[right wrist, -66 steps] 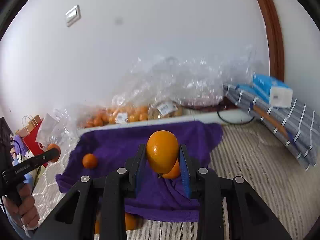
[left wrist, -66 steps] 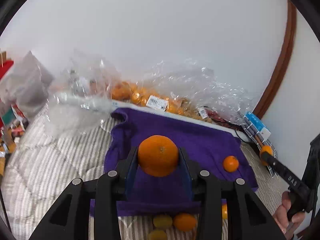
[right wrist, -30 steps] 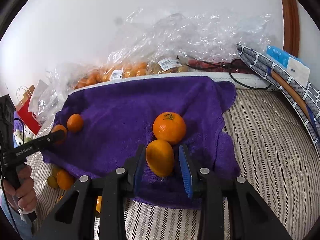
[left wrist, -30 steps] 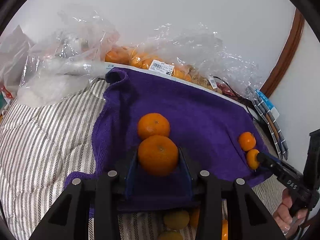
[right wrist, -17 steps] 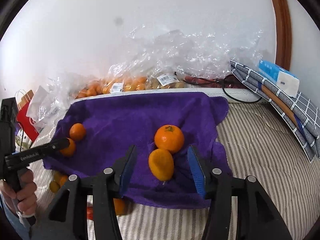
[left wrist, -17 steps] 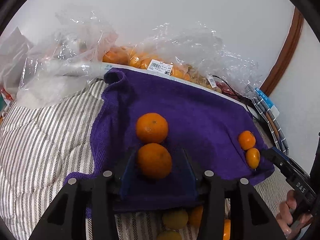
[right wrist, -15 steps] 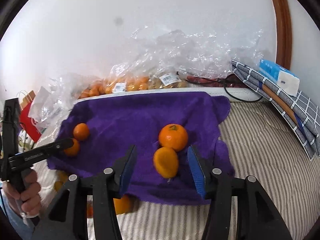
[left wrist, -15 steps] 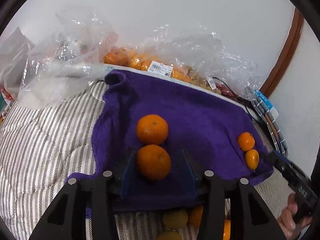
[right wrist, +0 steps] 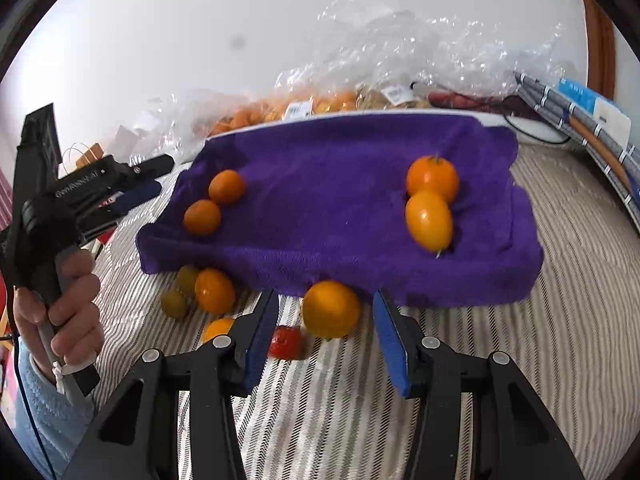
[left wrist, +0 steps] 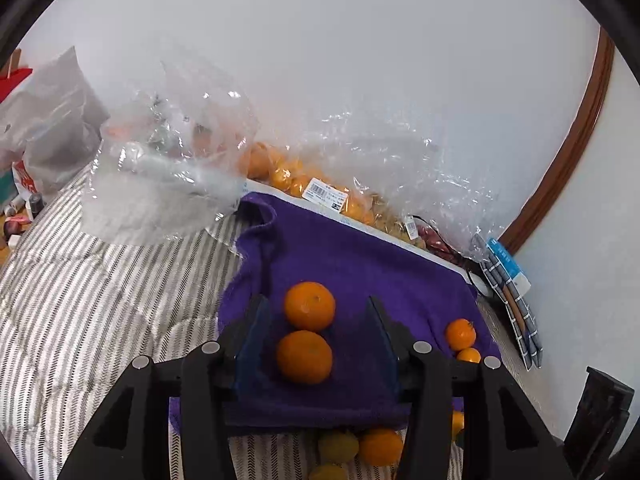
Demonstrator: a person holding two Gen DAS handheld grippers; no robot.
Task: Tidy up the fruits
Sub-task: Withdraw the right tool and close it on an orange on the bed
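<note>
- the left gripper (left wrist: 316, 334) has its fingers opening, well clear on both sides of the near orange (left wrist: 304, 356); nothing is held. that orange sits on the purple towel (left wrist: 360, 264), touching a second orange (left wrist: 310, 306) just behind it.
- the right gripper (right wrist: 324, 320) has fingers closing a little yet apart, framing a loose orange (right wrist: 331, 309) on the striped bed cover (right wrist: 520, 340) just off the towel's front edge; the pads do not press it.
- risk: the two stacked-up pairs on the towel touch each other, so a nudge from a finger could roll them off the soft, sloping cloth.
- risk: the strawberry (right wrist: 285, 342) lies just beside the right gripper's left finger and could be squashed or dragged if the fingers shut carelessly.
- risk: the loose orange is round on a yielding bed, so an off-centre pinch would likely squirt it away toward the other fruit (right wrist: 214, 291) nearby.
</note>
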